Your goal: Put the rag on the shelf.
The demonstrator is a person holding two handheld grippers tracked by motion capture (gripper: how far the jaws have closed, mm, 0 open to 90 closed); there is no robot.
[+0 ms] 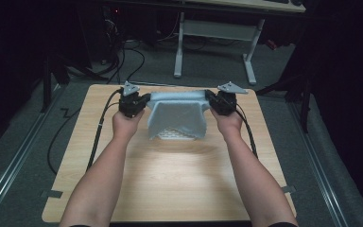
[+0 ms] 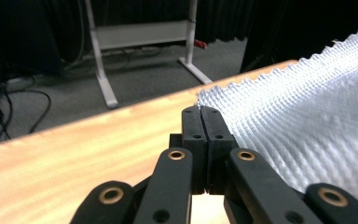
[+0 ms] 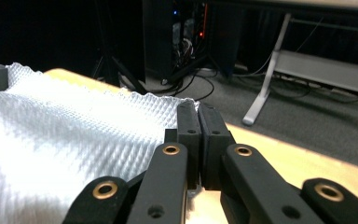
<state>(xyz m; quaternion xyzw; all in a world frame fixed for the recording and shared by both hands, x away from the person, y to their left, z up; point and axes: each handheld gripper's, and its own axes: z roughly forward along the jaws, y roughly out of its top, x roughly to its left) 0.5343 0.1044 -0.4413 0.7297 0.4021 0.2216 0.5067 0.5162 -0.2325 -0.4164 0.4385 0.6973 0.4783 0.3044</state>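
A pale blue-white waffle-textured cloth (image 1: 177,111) hangs stretched between my two grippers above the far half of the wooden table (image 1: 170,175), its lower edge resting on the tabletop. My left gripper (image 1: 144,100) is shut on the cloth's upper left corner; in the left gripper view the jaws (image 2: 200,112) pinch the scalloped edge of the cloth (image 2: 307,126). My right gripper (image 1: 210,98) is shut on the upper right corner, and the right gripper view shows the cloth (image 3: 65,135) clamped at its closed tips (image 3: 196,109).
A white-legged desk frame (image 1: 215,42) stands on the grey floor beyond the table's far edge. Black cables (image 1: 99,137) trail from both grippers over the table's sides. Dark stands and equipment surround the table.
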